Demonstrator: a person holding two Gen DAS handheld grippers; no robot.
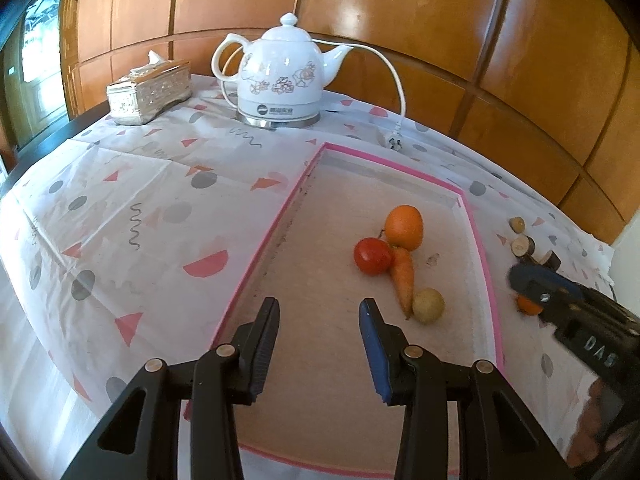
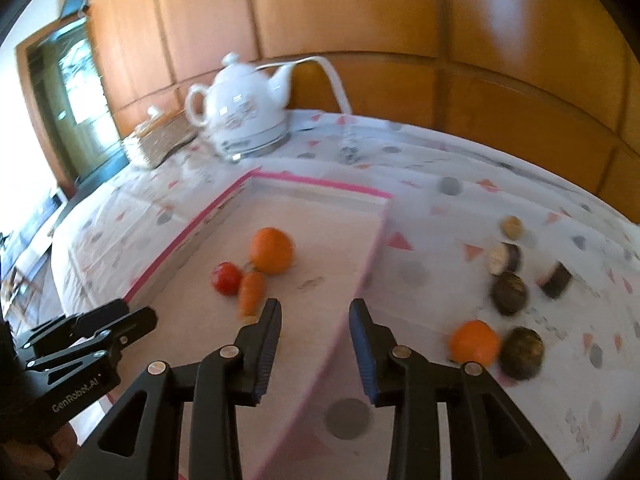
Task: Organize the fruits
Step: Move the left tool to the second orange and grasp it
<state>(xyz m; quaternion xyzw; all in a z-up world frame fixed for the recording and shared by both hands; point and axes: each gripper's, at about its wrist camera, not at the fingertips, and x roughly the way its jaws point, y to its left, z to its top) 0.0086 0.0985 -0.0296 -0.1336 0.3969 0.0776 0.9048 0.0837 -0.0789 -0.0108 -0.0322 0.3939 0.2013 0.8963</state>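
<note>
A pink-rimmed tray (image 1: 276, 228) holds an orange (image 1: 404, 227), a red tomato (image 1: 372, 256), a carrot (image 1: 403, 278) and a small yellow-green fruit (image 1: 428, 305), bunched together. My left gripper (image 1: 318, 312) is open and empty over the tray's near part. My right gripper (image 2: 314, 314) is open and empty above the tray's right rim (image 2: 360, 276); it also shows at the right of the left wrist view (image 1: 520, 280). A second orange (image 2: 475, 342) lies on the cloth outside the tray, right of the right gripper, beside dark round items (image 2: 522, 352).
A white electric kettle (image 1: 280, 76) with cord and plug (image 1: 394, 142) stands at the back, a tissue box (image 1: 150, 92) to its left. Small wooden log slices (image 1: 522, 245) lie right of the tray. Wooden wall panels run behind the table.
</note>
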